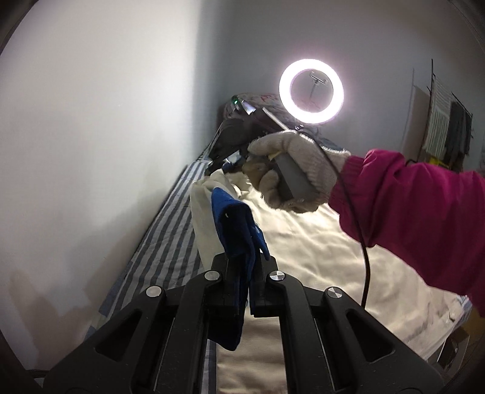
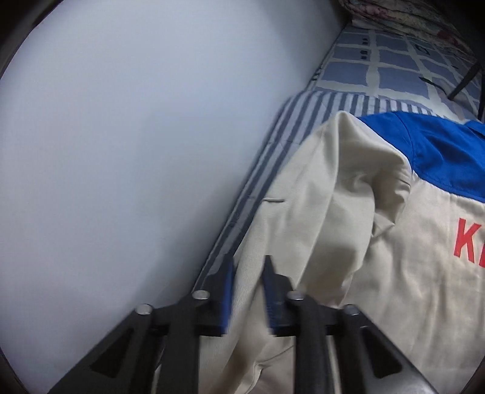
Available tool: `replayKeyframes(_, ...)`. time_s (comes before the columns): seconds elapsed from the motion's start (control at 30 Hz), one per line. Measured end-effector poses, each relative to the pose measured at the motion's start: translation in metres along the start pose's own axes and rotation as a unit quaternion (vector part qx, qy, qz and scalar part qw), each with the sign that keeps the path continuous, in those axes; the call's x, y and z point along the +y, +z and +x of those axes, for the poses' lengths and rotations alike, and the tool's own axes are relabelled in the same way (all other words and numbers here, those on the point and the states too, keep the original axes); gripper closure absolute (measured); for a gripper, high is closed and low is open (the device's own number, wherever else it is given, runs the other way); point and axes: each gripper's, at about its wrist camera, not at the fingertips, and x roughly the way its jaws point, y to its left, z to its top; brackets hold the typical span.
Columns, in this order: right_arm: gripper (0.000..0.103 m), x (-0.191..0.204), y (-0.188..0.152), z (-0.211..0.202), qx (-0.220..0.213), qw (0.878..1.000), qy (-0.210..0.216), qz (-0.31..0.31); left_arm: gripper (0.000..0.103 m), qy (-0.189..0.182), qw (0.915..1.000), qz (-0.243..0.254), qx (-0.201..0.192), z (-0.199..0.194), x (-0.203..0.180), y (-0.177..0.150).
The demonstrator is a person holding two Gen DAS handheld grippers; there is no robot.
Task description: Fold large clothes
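A large cream jacket with a blue yoke and red lettering lies spread on the bed. My left gripper is shut on the jacket's blue cuff and holds the cream sleeve lifted above the bed. My right gripper has a narrow gap between its fingers with cream fabric of the jacket's folded edge lying in it. In the left wrist view the right gripper is held by a gloved hand at the jacket's far end.
The bed has a blue-and-white striped sheet and runs along a white wall on the left. A checked cover and a patterned pillow lie at the far end. A lit ring light stands beyond. A black cable hangs from the right hand.
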Motion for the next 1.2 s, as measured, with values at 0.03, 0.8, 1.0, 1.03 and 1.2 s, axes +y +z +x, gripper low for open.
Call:
replayKeyframes(0.03,0.102,-0.006,-0.003,-0.010,-0.009,1.000,0.008,0.007,0.102,-0.003,1.0000,0.003,0.003,-0.001,-0.002,-0.001)
replayKeyframes(0.8,0.062,-0.187,-0.219,-0.112,-0.010,0.994,0.006,0.104,0.089,-0.110,0.9796,0.077,0.149,-0.052,-0.083,-0.089)
replayKeyframes(1.0,0.042,-0.172,-0.256,-0.137,-0.001,0.997,0.016,0.075,0.065,-0.094,0.9848,-0.011,0.146,-0.075,-0.041,-0.087)
replayKeyframes(1.03,0.042,-0.170,-0.262,-0.137,0.003,0.997,0.018,0.076,0.065,-0.092,0.9842,-0.042,0.146,-0.073,-0.032,-0.085)
replayKeyframes(1.2,0.044,-0.142,-0.271,-0.137,0.008,0.999,0.006,0.038,0.064,-0.132,0.9523,-0.172,0.215,-0.021,-0.001,-0.098)
